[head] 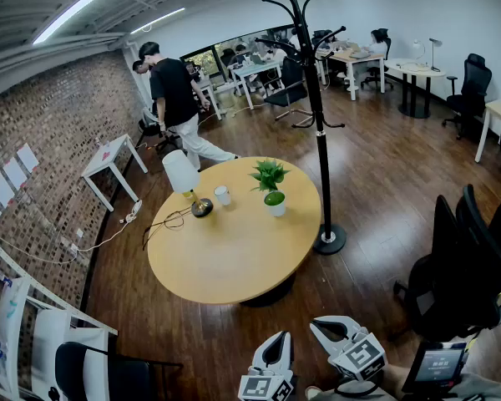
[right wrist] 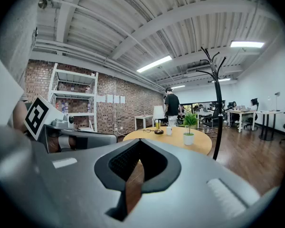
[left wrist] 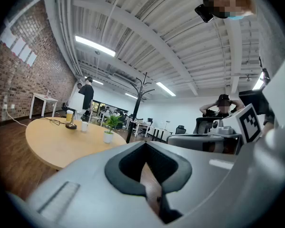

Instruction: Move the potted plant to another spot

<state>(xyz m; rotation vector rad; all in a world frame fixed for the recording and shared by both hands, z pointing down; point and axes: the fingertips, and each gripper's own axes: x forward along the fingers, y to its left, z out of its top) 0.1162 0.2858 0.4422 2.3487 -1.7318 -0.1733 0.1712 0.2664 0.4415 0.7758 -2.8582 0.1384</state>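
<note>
The potted plant (head: pixel 271 187), green leaves in a small white pot, stands on the far right part of the round wooden table (head: pixel 234 261). It also shows far off as the plant (left wrist: pixel 108 129) in the left gripper view and the plant (right wrist: pixel 189 127) in the right gripper view. My left gripper (head: pixel 279 341) and right gripper (head: pixel 324 326) hover at the bottom of the head view, well short of the table. Both left gripper (left wrist: pixel 146 172) and right gripper (right wrist: pixel 134 175) have their jaws closed together with nothing between them.
A white-shaded lamp (head: pixel 184 179) with a cable and a white cup (head: pixel 222 195) share the table. A black coat rack (head: pixel 317 115) stands right of it. A person (head: pixel 175 98) walks behind. Black office chairs (head: pixel 468 257) are at right, a white shelf (head: pixel 21 324) at left.
</note>
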